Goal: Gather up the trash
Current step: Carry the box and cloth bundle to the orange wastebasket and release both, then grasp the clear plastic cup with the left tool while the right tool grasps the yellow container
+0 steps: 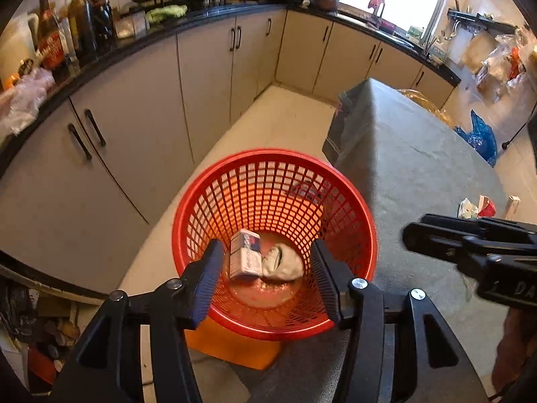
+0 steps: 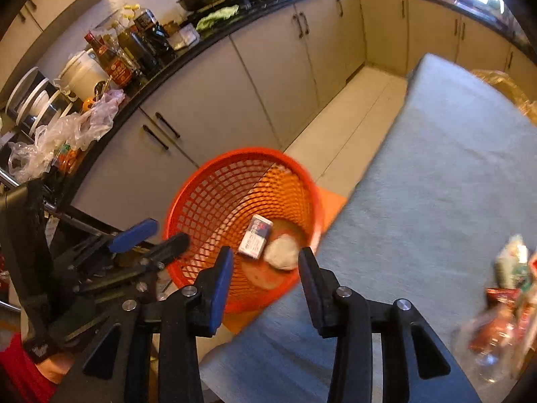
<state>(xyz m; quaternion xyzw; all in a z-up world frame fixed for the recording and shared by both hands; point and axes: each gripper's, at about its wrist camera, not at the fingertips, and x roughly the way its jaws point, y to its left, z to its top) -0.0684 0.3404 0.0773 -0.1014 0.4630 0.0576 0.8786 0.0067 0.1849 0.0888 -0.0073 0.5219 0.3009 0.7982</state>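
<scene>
A red mesh waste basket point(image 1: 214, 201) stands on the floor beside the table; it also shows in the right wrist view point(image 2: 208, 198). In it lie a small white and blue box point(image 1: 245, 255) point(image 2: 255, 236) and a crumpled white paper point(image 1: 282, 262) point(image 2: 283, 252). My left gripper point(image 1: 265, 275) is open and empty above the basket's near rim. My right gripper point(image 2: 265, 275) is open and empty over the table edge next to the basket. It shows in the left wrist view at the right point(image 1: 470, 245). More wrappers point(image 1: 476, 206) point(image 2: 510, 275) lie on the table.
The table has a grey cloth point(image 1: 419, 174) point(image 2: 436, 184). Beige cabinets point(image 1: 134, 127) under a black counter with bottles point(image 1: 77, 23) run along the left and back. A clear plastic bottle point(image 2: 486, 346) lies on the table at the right. A blue bag point(image 1: 480, 137) lies on the floor.
</scene>
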